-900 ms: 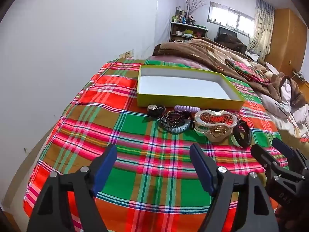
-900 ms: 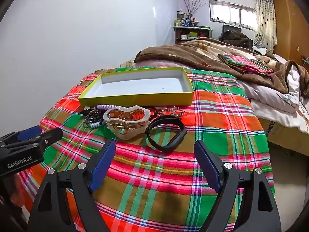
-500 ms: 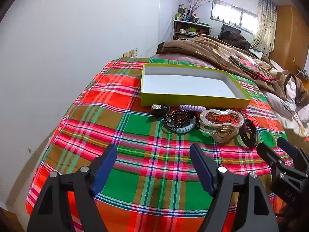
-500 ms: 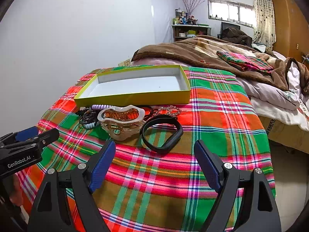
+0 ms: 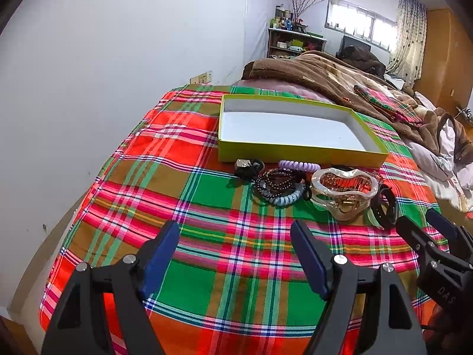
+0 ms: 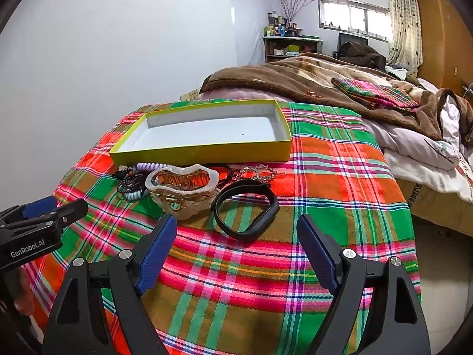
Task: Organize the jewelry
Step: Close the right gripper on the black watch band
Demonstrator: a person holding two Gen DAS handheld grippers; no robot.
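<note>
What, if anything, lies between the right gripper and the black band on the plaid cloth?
Nothing visible does. The right gripper hangs open over bare plaid cloth, with the black band straight ahead. The clear hair claw sits beside the band, off that line.

plaid cloth (image 6: 325, 183) on bed | brown blanket (image 6: 295, 82) behind | shelf (image 5: 292, 43) | curtain (image 6: 403, 20)

A white wall (image 5: 118, 59) is seen beside the bed (image 6: 340, 177), which is covered by a plaid cloth (image 5: 207, 195) and a brown blanket (image 6: 295, 80). Daylight is admitted through a window (image 6: 351, 17) with a curtain (image 6: 403, 20); a shelf (image 5: 295, 43) is placed in the corner.
</note>
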